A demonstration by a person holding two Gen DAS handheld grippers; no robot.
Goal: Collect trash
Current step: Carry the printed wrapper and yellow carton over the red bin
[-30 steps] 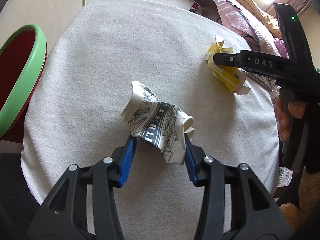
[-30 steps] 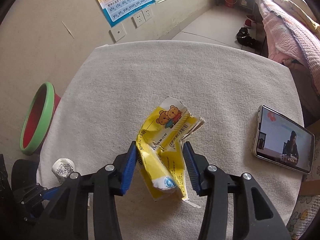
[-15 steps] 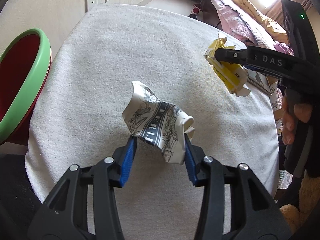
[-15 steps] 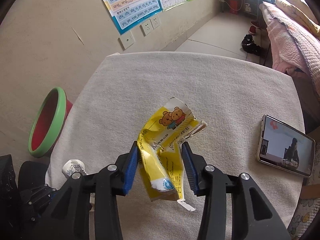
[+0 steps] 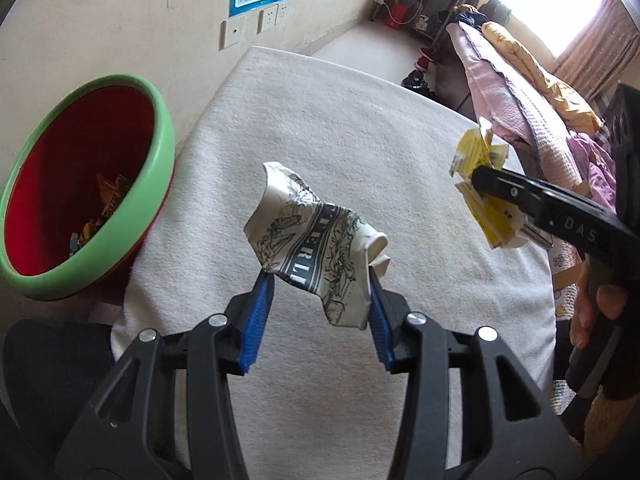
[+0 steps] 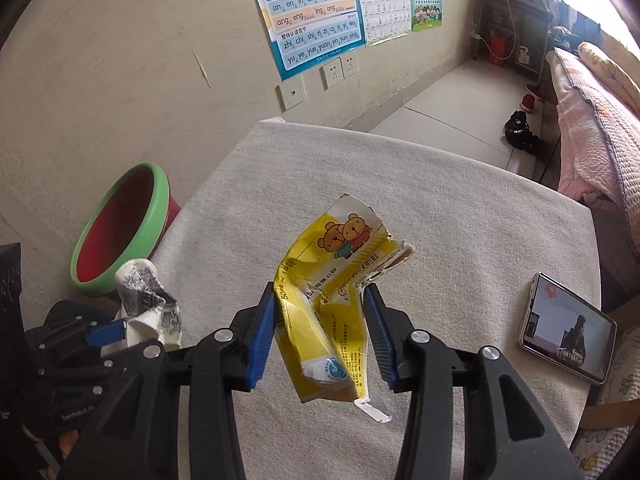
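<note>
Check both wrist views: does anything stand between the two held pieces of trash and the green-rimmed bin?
Nothing visible does. The crumpled paper cup in the left gripper and the yellow carton in the right gripper hang above bare white cloth; the bin stands open beside the table's left edge.

Black gripper (image 5: pixel 320 284) frames, blue pads (image 5: pixel 256 316), silver screws.

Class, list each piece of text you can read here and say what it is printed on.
"DAS": right tongs arm.
"TERLI": crumpled black-and-white wrapper.
"ang eng ing ong", "yu ye yue yuan yin yun ying": pinyin wall poster.
"50": yellow bear packet; remaining print too small.
</note>
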